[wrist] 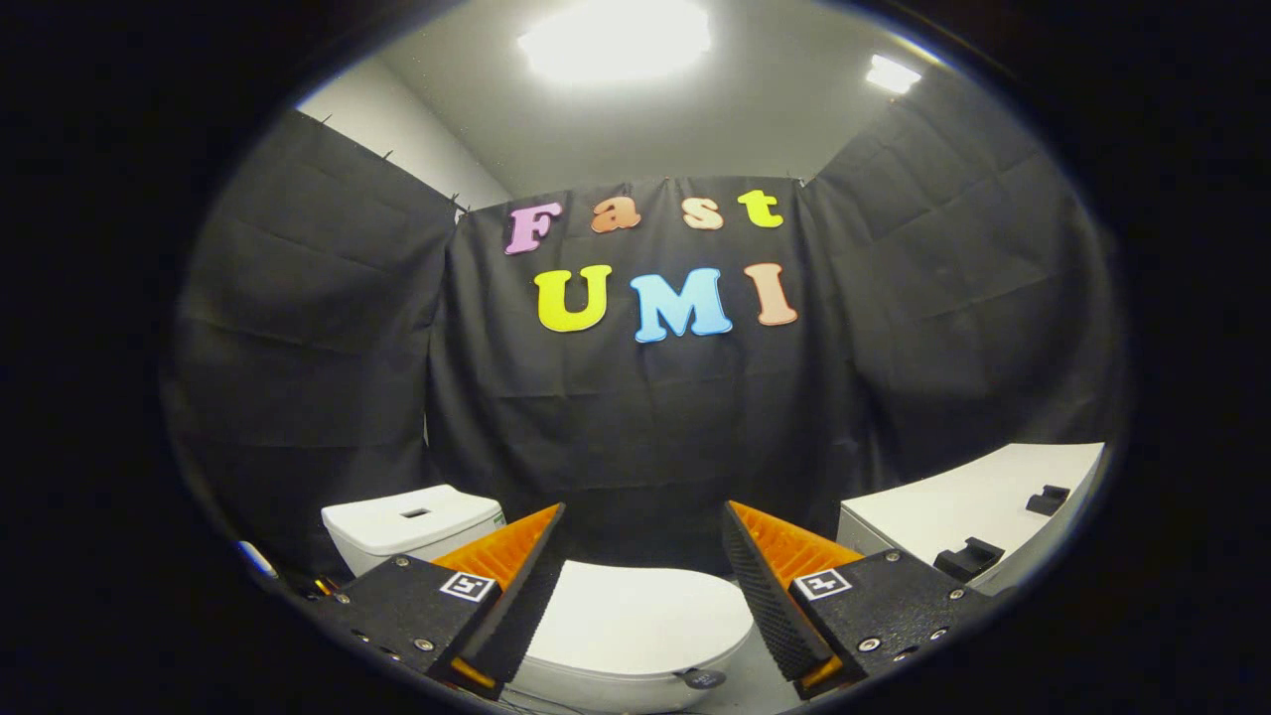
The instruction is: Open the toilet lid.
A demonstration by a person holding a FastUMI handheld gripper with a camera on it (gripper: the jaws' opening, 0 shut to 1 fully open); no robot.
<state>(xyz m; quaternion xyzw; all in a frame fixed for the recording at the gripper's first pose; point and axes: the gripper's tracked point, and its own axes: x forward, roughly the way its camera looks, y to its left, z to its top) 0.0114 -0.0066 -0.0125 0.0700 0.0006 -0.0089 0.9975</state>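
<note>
A white toilet sits below and ahead of my gripper (643,516). Its lid (635,621) lies flat and closed, showing between and beneath my two fingers. The white cistern (412,521) stands behind the left finger (516,576). The fingers are spread wide with nothing between them, held above the lid and apart from it. A small dark round knob (703,679) sits on the bowl's side near the right finger (770,586).
A white counter (978,497) with two small black blocks (968,558) on it stands to the right of the toilet. Black cloth walls close the booth on the left, back and right. Cables lie on the floor left of the toilet.
</note>
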